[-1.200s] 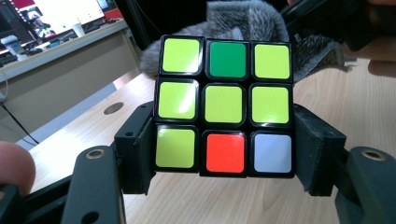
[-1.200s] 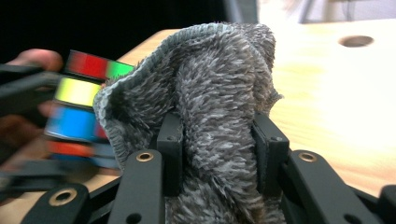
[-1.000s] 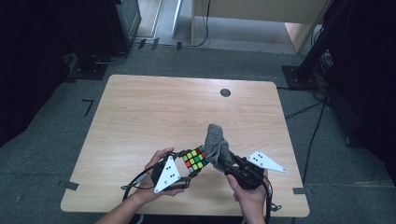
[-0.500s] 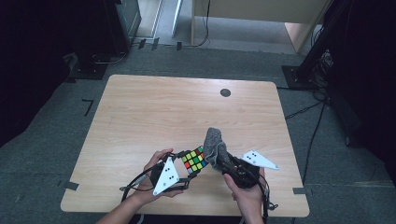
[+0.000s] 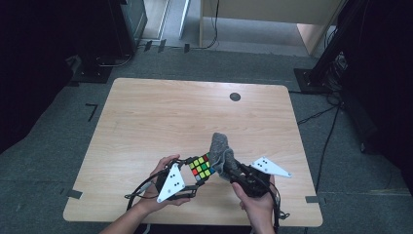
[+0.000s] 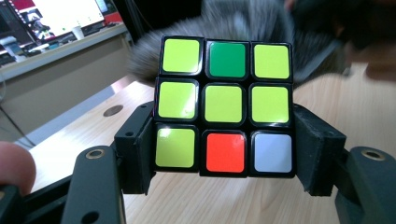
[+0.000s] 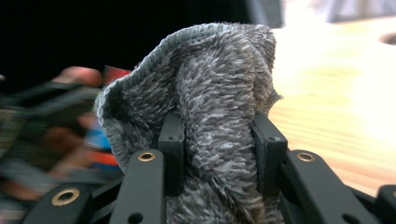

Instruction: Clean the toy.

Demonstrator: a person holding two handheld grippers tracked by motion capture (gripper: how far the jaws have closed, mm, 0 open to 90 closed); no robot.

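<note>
Cloth [image 5: 221, 151] shifted slightly closer against cube [image 5: 200, 167].

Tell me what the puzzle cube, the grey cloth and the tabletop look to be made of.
Black-framed colour-tiled puzzle cube: likely hard plastic; glossy black edges, smooth tiles that catch the light.
Grey fuzzy cloth: soft textile, perhaps microfibre or chenille; shaggy pile, stitched hem, bunches in folds.
Light wooden tabletop: wood or wood-look laminate; pale grain lines, matte, rounded corners. Which of the two I cannot tell.

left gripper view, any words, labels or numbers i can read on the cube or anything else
None can be read.
Cube: plain coloured stickers, with no print on them.
Screen behind: bright, with marks too blurred to read.
Grey cloth in the right gripper: no label visible.
</note>
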